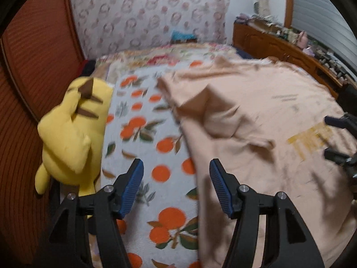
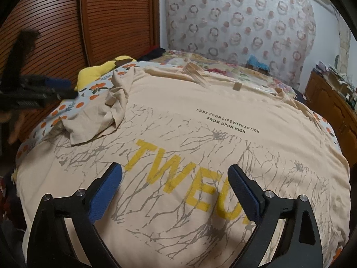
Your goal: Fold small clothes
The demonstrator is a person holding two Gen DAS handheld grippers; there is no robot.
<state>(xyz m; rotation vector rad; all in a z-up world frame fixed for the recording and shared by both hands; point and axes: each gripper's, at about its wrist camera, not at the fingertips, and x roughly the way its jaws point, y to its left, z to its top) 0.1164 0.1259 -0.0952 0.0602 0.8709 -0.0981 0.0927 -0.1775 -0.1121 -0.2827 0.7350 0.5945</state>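
A beige T-shirt (image 2: 200, 111) with yellow letters and grey branch print lies spread on the bed; it also shows in the left wrist view (image 1: 267, 116). Its left sleeve (image 2: 104, 114) is folded in and crumpled on the body. My left gripper (image 1: 176, 169) is open and empty above the shirt's left edge; it appears blurred in the right wrist view (image 2: 44, 91). My right gripper (image 2: 175, 174) is open and empty over the printed letters; it shows at the right edge of the left wrist view (image 1: 341, 138).
An orange-print sheet (image 1: 145, 134) covers the bed. A yellow plush toy (image 1: 71, 134) lies at the bed's left edge beside a wooden slatted wall (image 2: 67, 22). A wooden dresser (image 1: 290, 51) with clutter stands on the right. A floral cover (image 2: 241, 17) hangs behind.
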